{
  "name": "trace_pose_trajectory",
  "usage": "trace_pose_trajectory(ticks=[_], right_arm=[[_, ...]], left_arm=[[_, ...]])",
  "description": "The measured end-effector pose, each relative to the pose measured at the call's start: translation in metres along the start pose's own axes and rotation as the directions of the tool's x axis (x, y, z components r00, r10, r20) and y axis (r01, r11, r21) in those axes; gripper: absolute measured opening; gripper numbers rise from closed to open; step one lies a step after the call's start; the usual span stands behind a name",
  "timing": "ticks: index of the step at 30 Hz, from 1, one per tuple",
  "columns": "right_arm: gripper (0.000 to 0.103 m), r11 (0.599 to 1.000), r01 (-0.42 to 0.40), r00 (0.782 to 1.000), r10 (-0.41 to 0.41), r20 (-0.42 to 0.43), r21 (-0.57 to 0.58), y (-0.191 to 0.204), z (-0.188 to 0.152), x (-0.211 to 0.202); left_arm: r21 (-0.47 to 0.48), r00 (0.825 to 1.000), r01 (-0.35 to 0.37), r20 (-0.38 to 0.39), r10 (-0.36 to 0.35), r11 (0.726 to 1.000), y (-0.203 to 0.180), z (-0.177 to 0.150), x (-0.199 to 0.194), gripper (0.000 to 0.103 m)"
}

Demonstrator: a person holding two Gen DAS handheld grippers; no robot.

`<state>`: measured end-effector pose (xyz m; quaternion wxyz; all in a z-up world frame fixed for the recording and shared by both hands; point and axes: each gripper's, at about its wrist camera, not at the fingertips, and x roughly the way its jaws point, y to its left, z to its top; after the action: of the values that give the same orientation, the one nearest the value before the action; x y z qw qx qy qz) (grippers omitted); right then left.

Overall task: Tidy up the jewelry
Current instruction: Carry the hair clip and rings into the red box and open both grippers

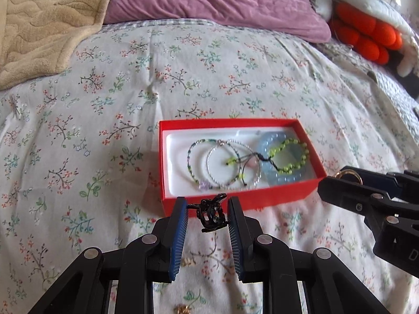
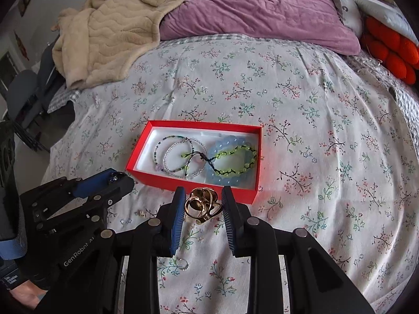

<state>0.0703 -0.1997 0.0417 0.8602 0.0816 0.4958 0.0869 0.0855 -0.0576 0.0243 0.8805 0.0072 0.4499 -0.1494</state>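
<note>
A red box point(image 1: 235, 200) with a white liner lies on the floral bedspread and holds several bracelets: a blue bead one point(image 1: 285, 175), a green bead one point(image 1: 290, 157) and thin beaded ones point(image 1: 225, 164). My left gripper point(image 1: 208, 214) is shut on a small black ornate piece point(image 1: 212, 214), just in front of the box's near wall. My right gripper point(image 2: 203, 206) is shut on a gold openwork ring point(image 2: 200, 205), near the box point(image 2: 235, 192) at its front right corner. It shows in the left wrist view point(image 1: 348, 180) too.
A small gold piece point(image 1: 183, 308) and a silver ring point(image 2: 182, 263) lie on the bedspread under the grippers. A beige blanket point(image 2: 104, 31), a purple pillow point(image 2: 262, 10) and an orange plush item point(image 2: 392, 49) lie at the far side of the bed.
</note>
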Motion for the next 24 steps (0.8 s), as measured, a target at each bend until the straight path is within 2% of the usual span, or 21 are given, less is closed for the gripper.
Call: trace_pose_trajectory(ticks=[9, 17, 24], right_arm=[[0.03, 0.998, -0.019, 1.0, 0.019, 0.001, 0.062, -0.025, 0.017, 0.024], [0.03, 0.995, -0.04, 0.999, 0.04, 0.0, 0.096, -0.035, 0.027, 0.05], [0.03, 0.994, -0.04, 0.999, 0.042, -0.019, 0.103, -0.035, 0.03, 0.07]], left_arm=[[-0.044, 1.0, 0.001, -0.006, -0.001, 0.999, 0.002, 0.018, 0.033, 0.025], [-0.008, 0.999, -0.052, -0.011, 0.052, 0.999, -0.001, 0.023, 0.056, 0.025], [-0.006, 0.998, -0.06, -0.03, 0.06, 0.998, 0.001, 0.024, 0.068, 0.025]])
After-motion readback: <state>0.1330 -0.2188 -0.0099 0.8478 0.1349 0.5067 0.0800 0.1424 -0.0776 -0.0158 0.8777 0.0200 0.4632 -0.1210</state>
